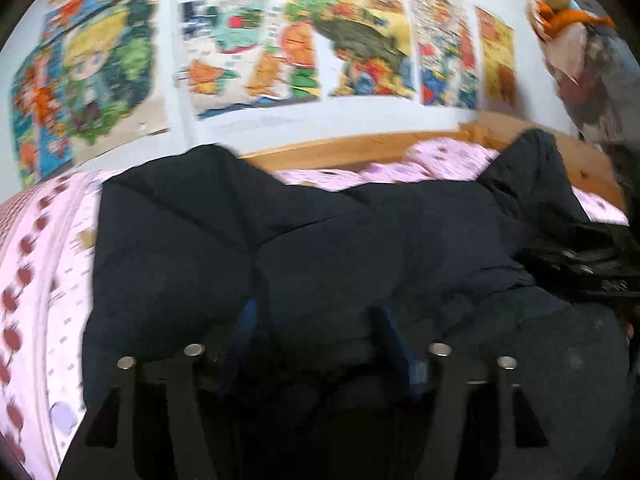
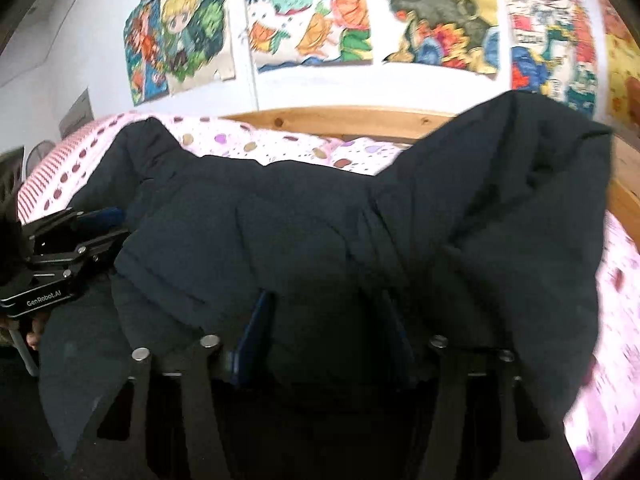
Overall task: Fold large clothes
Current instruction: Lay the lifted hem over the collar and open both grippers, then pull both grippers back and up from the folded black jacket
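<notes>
A bed covered in a pink sheet with red and purple spots [image 1: 48, 280] ran along a white wall hung with bright cartoon posters [image 1: 248, 48], with a pale wooden bed frame [image 2: 340, 120] behind it. Across the sheet lay a big, puffy navy quilted jacket [image 1: 320, 240], bunched up and rising in a hump to my right. My left gripper [image 1: 316, 320] stood with its jaws partly apart, jacket fabric between them; whether they pinched it I could not tell. My right gripper [image 2: 328, 320] looked much the same.
</notes>
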